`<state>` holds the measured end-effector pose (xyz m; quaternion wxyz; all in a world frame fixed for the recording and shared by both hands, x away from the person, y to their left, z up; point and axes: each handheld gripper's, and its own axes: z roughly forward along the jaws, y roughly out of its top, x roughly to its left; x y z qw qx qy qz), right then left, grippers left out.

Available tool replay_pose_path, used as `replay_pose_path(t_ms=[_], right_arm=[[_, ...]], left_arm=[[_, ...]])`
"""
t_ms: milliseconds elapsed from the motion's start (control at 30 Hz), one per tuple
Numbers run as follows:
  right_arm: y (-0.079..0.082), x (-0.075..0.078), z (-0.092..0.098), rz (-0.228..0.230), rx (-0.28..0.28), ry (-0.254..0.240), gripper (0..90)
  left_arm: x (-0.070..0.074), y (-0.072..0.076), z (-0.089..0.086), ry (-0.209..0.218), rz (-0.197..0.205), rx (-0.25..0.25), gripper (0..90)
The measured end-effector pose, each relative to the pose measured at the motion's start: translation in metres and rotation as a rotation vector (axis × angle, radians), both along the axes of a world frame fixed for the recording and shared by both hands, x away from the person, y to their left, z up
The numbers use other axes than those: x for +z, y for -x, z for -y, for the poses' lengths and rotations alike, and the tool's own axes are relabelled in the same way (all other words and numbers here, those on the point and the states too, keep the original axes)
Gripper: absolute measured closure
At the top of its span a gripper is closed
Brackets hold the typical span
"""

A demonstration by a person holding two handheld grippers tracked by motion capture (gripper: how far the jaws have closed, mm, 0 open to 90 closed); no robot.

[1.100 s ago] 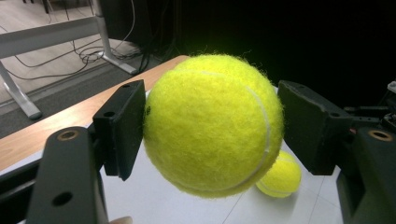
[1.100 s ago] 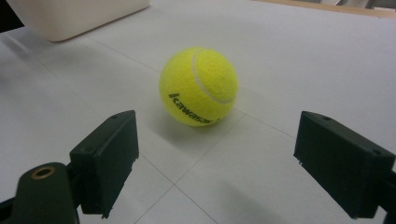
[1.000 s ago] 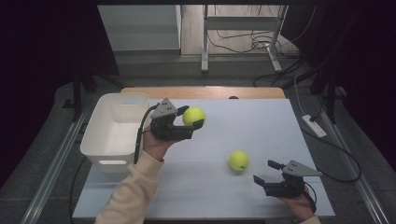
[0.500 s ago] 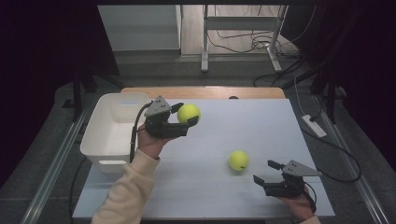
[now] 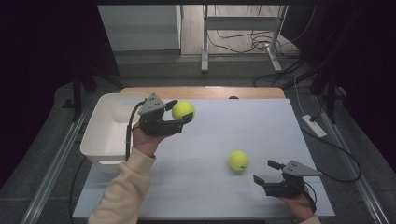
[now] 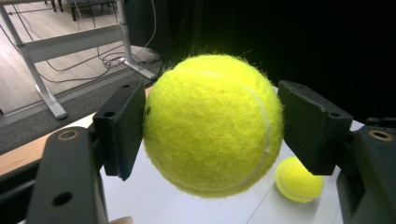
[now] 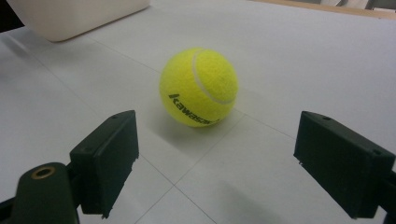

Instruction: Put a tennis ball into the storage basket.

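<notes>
The left gripper (image 5: 180,118) is clamping a bright yellow-green tennis ball (image 5: 183,110) between its two black jaws and is holding it in the air above the white table (image 5: 261,126), just beside the white plastic bin (image 5: 100,137) that is sitting at the table's left edge. In the left gripper view the held tennis ball (image 6: 212,123) is showing a fuzzy felt nap with loose fibres catching the light along its outline, and a pale curved seam is running down its right side; both pads are pressing flat against its flanks, so the jaws are standing about a ball's width apart with the ball bulging out above and below them. A second tennis ball (image 5: 238,160) of the same colour is resting on the table nearer the person's side, well apart from the first. In the right gripper view this second tennis ball (image 7: 199,87) is lying on the white surface ahead of the jaws, showing a white looping seam across its top and dark printed lettering that is reading "kawasaki" along its lower front. The right gripper (image 5: 270,171) is hovering low over the table just beside that ball, its jaws standing wide apart and gripping nothing, with the ball lying beyond the pads rather than between them.
</notes>
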<state>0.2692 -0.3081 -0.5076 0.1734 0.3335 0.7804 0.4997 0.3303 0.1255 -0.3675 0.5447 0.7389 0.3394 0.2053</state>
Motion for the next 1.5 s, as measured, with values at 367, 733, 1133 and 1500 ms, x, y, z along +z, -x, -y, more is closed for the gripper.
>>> replay_pose_path(t_ms=[367,733,1133,1500], right_arm=[[0.0,0.0,0.0,-0.001,-0.001,-0.001,13.7],[0.0,0.0,0.0,-0.001,-0.003,-0.004,13.8],[0.0,0.0,0.0,-0.001,-0.004,-0.003,13.9],[0.0,0.0,0.0,0.002,-0.005,0.001,13.9]], left_arm=[[0.002,-0.002,-0.01,-0.002,0.006,0.035,28.2],[0.005,-0.002,-0.024,-0.003,0.011,0.072,28.2],[0.006,-0.001,-0.039,0.006,0.011,0.112,28.2],[0.005,-0.001,-0.048,0.009,0.01,0.137,28.2]])
